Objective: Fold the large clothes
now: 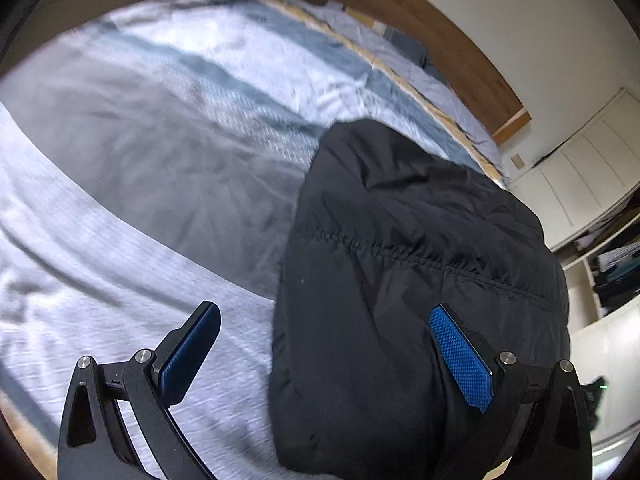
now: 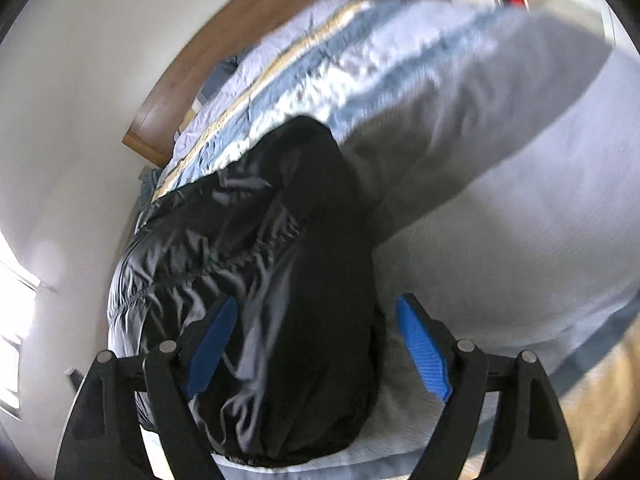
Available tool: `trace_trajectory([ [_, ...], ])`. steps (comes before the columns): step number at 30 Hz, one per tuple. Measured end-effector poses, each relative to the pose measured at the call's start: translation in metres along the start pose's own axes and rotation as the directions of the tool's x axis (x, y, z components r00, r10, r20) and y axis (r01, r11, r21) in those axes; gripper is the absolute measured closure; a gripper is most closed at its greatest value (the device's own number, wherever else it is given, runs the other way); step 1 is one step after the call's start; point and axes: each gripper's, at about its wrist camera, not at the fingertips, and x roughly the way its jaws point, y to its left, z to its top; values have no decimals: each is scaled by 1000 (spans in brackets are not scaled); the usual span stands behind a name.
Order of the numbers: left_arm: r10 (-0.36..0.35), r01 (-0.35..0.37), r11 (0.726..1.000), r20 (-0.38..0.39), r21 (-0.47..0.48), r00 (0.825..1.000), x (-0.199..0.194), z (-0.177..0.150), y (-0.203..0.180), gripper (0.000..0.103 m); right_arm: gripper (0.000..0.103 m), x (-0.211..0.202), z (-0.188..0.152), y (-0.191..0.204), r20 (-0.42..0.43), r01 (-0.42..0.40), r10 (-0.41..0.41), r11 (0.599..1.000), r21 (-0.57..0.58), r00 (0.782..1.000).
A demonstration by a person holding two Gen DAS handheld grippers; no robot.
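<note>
Left gripper has its fingers spread wide, nothing between the blue pads; its left finger hangs over bare striped bedspread, its right finger sits over the black puffer jacket, contact there cannot be told. The jacket lies bunched in a folded heap on the bed, near its right edge in the left wrist view, with a quilted seam running across the top. A wooden headboard runs along the far edge of the bed, with white cupboard doors beyond the bed's right corner. Right gripper also has its fingers wide apart, straddling the jacket: the bulk of the black fabric fills the gap between them, the left pad pressed against or half buried in the shiny folds, the right pad just beside the jacket's edge over the bedspread, not gripping. This view is motion-blurred. The headboard shows at upper left.
</note>
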Motion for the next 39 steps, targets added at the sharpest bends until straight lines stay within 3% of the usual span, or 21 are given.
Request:
trace_trajectory([
  [4,-56,54,998,-80,-28,995,27,-1,9,1,21,38,2,-23,-95,-49,57,995,89,994],
  [10,-195,182,979,-163,-93,967,62,-5,18,1,2,89,-5,-39,-200,-116,146,981,155,969],
  [12,-259,238,963,-176,-128,950,68,-5,17,1,1,97,-5,-32,-219,-150,182,977,151,959],
  [15,-367,339,927,-192,-160,910,72,-8,12,1,1,113,-10,-13,-276,-273,308,949,157,910],
  [17,-378,352,924,-205,-151,903,74,-11,10,1,0,123,-14,-1,-295,-288,312,950,121,903],
  [20,-359,330,931,-228,-156,905,77,-14,5,1,0,132,-15,-4,-279,-288,317,947,140,906],
  [22,-346,315,936,-238,-158,908,77,-14,-1,7,0,131,-17,-1,-270,-277,302,952,128,914],
  [24,-363,336,930,-227,-149,904,70,-14,-18,38,2,130,-18,5,-258,-263,282,959,109,924],
  [25,-353,335,935,-218,-116,910,65,-13,-28,45,4,128,-18,10,-250,-255,270,963,92,930],
  [27,-334,333,942,-210,-41,919,52,-10,-50,68,19,125,-17,21,-240,-259,269,963,72,933],
  [29,-330,337,942,-200,1,923,43,-7,-68,76,45,118,-13,36,-224,-276,278,960,40,934],
  [32,-355,365,930,-161,40,921,23,0,-95,81,63,100,-3,69,-201,-285,269,957,-57,942],
  [39,-443,447,879,-63,167,894,-51,18,-162,83,71,37,12,164,-131,-291,262,897,-332,956],
])
